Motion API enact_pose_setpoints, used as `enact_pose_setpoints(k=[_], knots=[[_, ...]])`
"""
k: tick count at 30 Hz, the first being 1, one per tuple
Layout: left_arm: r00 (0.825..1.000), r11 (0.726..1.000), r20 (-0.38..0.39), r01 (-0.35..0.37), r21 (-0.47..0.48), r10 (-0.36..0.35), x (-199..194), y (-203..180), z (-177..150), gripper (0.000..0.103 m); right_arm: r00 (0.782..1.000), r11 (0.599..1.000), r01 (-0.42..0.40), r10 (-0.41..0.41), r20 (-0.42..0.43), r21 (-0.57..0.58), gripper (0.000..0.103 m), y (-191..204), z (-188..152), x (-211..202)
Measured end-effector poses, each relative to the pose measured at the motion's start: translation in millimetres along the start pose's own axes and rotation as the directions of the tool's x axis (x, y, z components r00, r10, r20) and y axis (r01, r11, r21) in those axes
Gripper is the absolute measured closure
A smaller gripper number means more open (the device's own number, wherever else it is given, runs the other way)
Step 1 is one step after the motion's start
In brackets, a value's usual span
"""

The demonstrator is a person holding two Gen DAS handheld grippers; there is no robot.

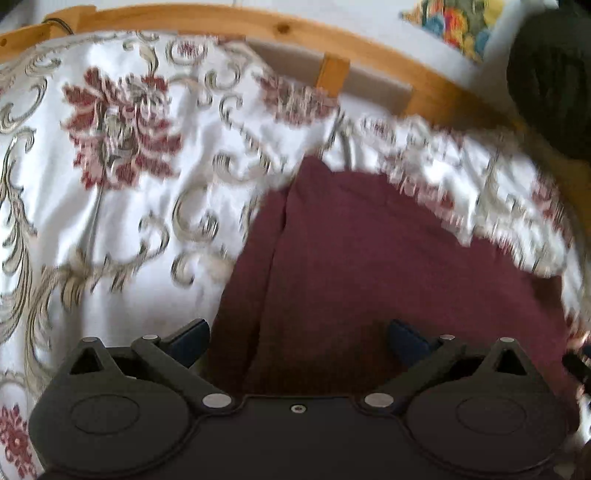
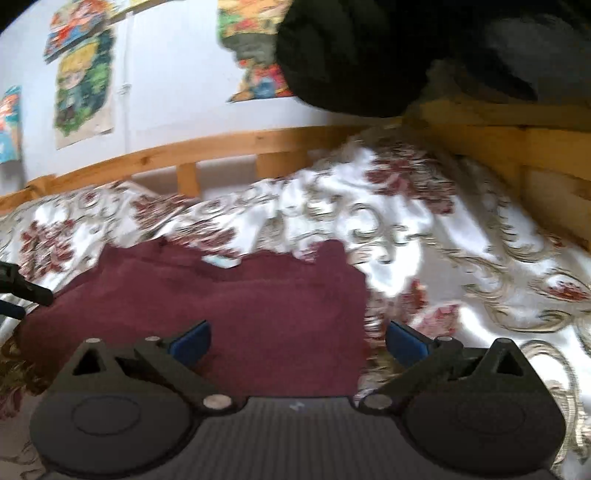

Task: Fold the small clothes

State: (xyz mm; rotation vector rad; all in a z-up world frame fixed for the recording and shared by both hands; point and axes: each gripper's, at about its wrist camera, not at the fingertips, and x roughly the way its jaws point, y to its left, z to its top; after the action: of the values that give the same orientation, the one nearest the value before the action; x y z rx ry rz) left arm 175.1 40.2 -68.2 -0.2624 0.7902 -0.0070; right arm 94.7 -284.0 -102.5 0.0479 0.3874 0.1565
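A dark maroon garment (image 1: 369,266) lies flat on a white bedspread with red flowers (image 1: 122,125). A fold line runs along its left side in the left wrist view. My left gripper (image 1: 297,341) hovers over the garment's near edge, jaws wide open, nothing between the blue pads. In the right wrist view the same maroon garment (image 2: 221,295) lies spread out, a small pale label (image 2: 221,262) at its far edge. My right gripper (image 2: 297,341) stands open above the garment's right part, holding nothing. The left gripper's fingers (image 2: 26,291) show at the left border of that view.
A wooden bed rail (image 1: 258,27) runs along the far side of the bedspread (image 2: 461,240), with a wooden end board (image 2: 517,147) on the right. A dark bulky sleeve (image 2: 369,55) hangs at upper right. Colourful pictures (image 2: 83,81) hang on the white wall.
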Motion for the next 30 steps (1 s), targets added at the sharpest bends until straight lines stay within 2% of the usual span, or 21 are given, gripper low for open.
enact_pose_setpoints(k=[2,5,10,16,22,25,26,28,30], knots=[[0.999,1.0,-0.043,-0.028,0.01,0.028,5,6,-7,0.001,0.997,0.999,-0.021,0.017,-0.077,-0.048,0.0,10,-2,7],[0.999,1.0,-0.043,0.011,-0.007,-0.012,3,20,-14,0.001,0.988,0.99,0.009,-0.03,-0.152,-0.143,0.0,26,-13,9],[0.998,0.999,-0.028,0.048,0.021,-0.048,3,26,-25,0.001,0.988,0.983,0.035,-0.062,-0.142,-0.18,0.0,34,-20,10],[0.991,0.994,0.077,0.105,0.001,-0.105,2,38,-42,0.001,0.992,0.992,0.017,-0.032,-0.12,-0.122,0.001,25,-28,8],[0.989,0.996,0.118,0.084,0.028,-0.087,2,31,-48,0.001,0.993,0.994,0.016,-0.029,-0.117,-0.107,0.001,23,-27,8],[0.987,0.995,0.127,0.098,0.02,-0.1,1,35,-49,0.001,0.992,0.996,0.017,-0.028,-0.125,-0.087,0.001,22,-23,4],[0.986,0.994,0.132,0.105,0.018,-0.106,1,36,-50,0.001,0.994,0.998,0.022,-0.028,-0.108,-0.055,0.0,20,-20,-3],[0.983,0.993,0.141,0.115,0.016,-0.116,0,38,-52,0.001,0.999,0.999,0.03,-0.03,-0.011,0.015,0.0,19,-15,-22],[0.981,0.992,0.149,0.125,0.013,-0.125,-1,39,-53,0.001,0.998,0.998,0.041,-0.043,0.044,0.043,0.0,27,-7,-32]])
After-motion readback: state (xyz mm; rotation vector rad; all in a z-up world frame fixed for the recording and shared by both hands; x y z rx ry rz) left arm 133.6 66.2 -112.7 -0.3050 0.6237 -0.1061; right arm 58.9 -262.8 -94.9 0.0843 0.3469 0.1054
